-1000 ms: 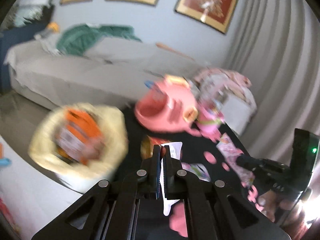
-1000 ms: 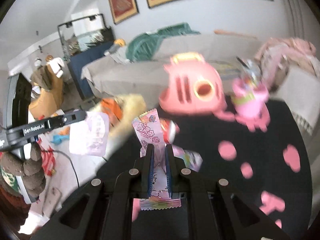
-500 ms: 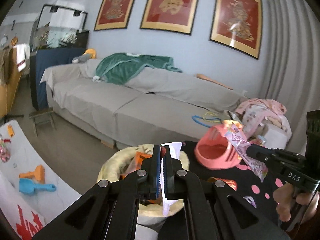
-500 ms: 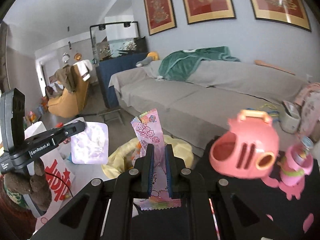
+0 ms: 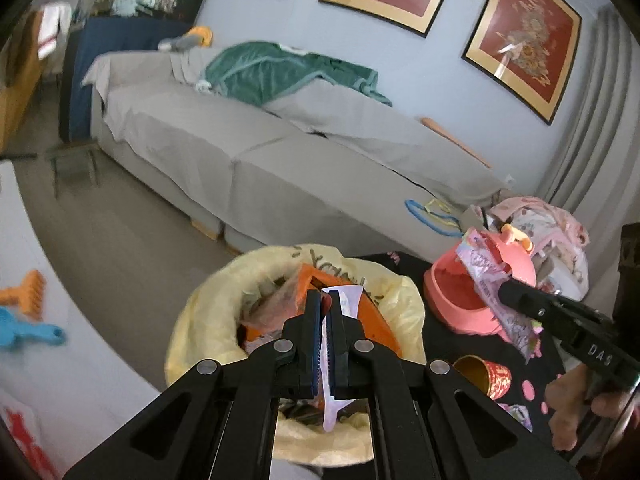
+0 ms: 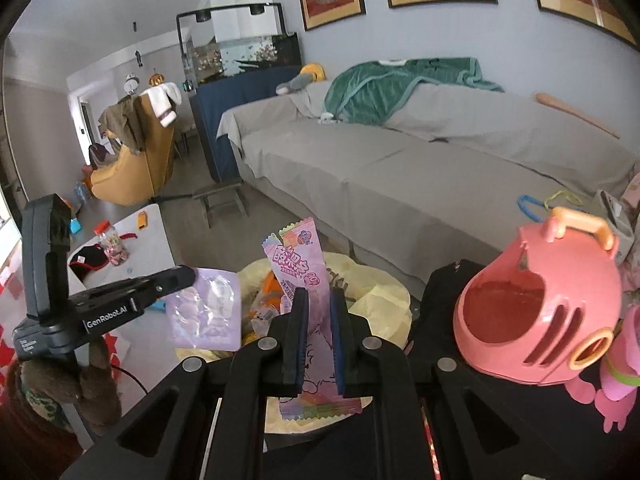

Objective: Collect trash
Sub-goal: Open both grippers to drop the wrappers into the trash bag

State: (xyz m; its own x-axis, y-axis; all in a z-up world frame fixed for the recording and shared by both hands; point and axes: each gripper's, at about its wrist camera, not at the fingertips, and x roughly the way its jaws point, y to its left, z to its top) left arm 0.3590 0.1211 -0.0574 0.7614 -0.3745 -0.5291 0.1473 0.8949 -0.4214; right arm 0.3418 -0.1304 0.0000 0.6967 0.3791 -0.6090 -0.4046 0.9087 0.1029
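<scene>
Both hand-held grippers grasp wrappers — left (image 5: 326,344) a flat blister (image 6: 204,308), right (image 6: 316,340) a candy sachet (image 6: 298,268) — above the bin (image 5: 200,320); the sachet, at the bin's 3 o'clock rim, may fall onto the bench (image 6: 500,420).

The bin bag (image 5: 404,296) was pale yellow with dark lettering, and orange packaging (image 5: 360,312) showed inside it. The wrapper (image 6: 298,268) was pink and lilac with cartoon print and a rainbow-striped lower edge; the other wrapper (image 6: 204,308) was pale lilac with a clear blister. Each hand-held gripper (image 5: 326,320) was black with blue pads (image 6: 303,340). The toy case (image 6: 536,312) was salmon pink with an orange handle. The counter (image 6: 520,420) wore a black cover with pink spots. The can (image 5: 490,376) was red and gold. The sofa (image 5: 280,160) was grey, its blanket (image 5: 272,72) teal green. The pictures (image 5: 520,36) were red in gold frames on a pale blue wall (image 5: 400,68).
</scene>
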